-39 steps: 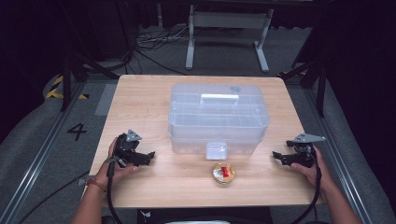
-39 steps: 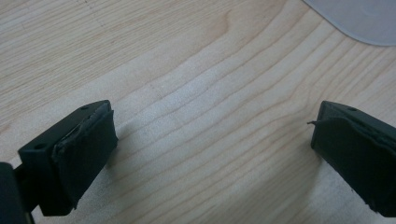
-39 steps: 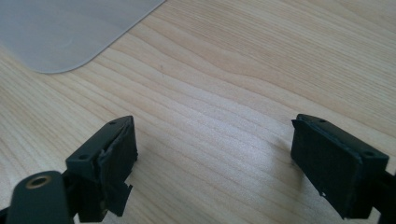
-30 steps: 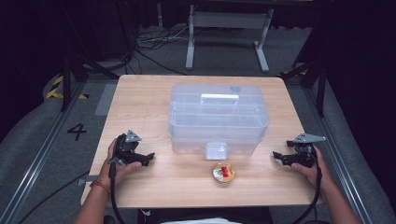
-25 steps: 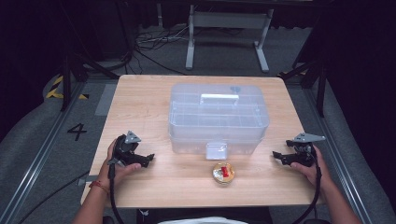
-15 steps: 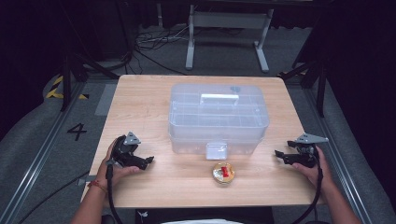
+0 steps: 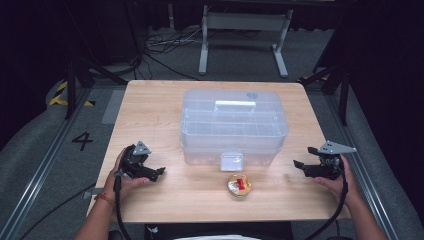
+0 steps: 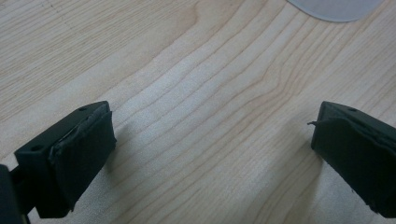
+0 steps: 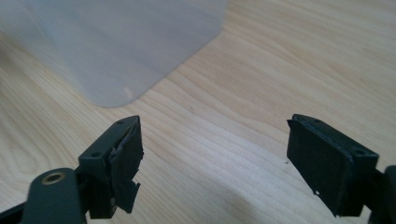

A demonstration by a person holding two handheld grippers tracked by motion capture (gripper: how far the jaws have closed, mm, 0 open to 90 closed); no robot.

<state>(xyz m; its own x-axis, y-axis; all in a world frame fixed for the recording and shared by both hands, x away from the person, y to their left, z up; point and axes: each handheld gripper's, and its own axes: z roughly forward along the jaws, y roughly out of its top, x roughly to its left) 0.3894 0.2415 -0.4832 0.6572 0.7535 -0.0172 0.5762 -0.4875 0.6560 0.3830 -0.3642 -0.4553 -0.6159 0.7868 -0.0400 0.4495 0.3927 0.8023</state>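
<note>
Both grippers have crept slightly lower in the frame — left gripper point(image 7: 159, 173) and right gripper point(image 7: 300, 157), jaws apart, flank the clear box point(image 7: 233, 126) and small tin point(image 7: 239, 185)

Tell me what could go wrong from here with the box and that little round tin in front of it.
1. The small round tin lies just in front of the clear plastic box, near its front latch. A gripper reaching for the latch might knock the tin away.
2. The left gripper and right gripper are both open, holding nothing, out at the box's sides. Pushing from one side alone could slide the box across the smooth wooden table.
</note>
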